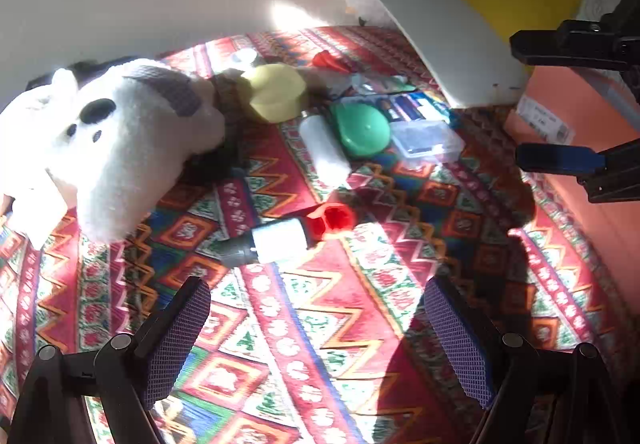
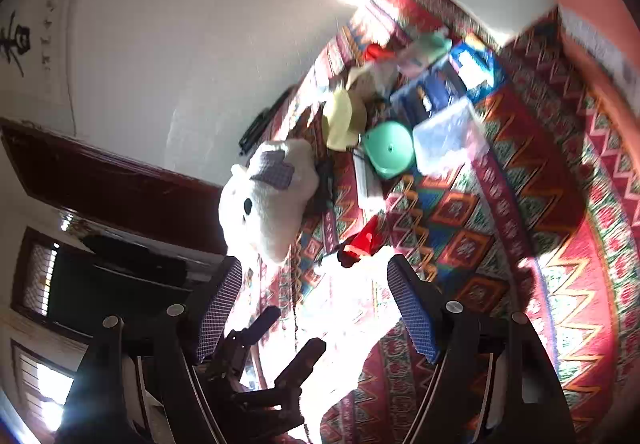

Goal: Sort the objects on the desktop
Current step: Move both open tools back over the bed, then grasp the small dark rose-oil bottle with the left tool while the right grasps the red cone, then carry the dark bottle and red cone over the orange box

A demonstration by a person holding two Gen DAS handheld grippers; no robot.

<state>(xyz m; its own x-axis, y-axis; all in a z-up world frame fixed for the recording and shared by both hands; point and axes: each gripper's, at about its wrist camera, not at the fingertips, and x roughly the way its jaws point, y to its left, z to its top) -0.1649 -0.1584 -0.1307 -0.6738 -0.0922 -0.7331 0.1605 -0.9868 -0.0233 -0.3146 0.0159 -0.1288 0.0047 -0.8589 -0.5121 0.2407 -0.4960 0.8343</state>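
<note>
The left gripper [image 1: 316,328] hovers above the patterned cloth [image 1: 360,324] with its 2 fingers spread wide and nothing between them. Just ahead of it lies a grey tool [image 1: 276,242] with a white sleeve, touching a red cup [image 1: 332,220] lying on its side. Farther back, a white bottle [image 1: 324,151] lies just beside a green lid [image 1: 362,129] and a clear box [image 1: 426,137]. A yellow cap [image 1: 274,91] sits behind them, and a white plush dog [image 1: 116,139] lies to the left. An orange box [image 1: 592,147] stands at the right edge. The right gripper [image 1: 560,103] hangs near that box, its fingers parted and empty; the right wrist view shows the same gap [image 2: 316,308] with the red cup [image 2: 362,242] beyond it.
</note>
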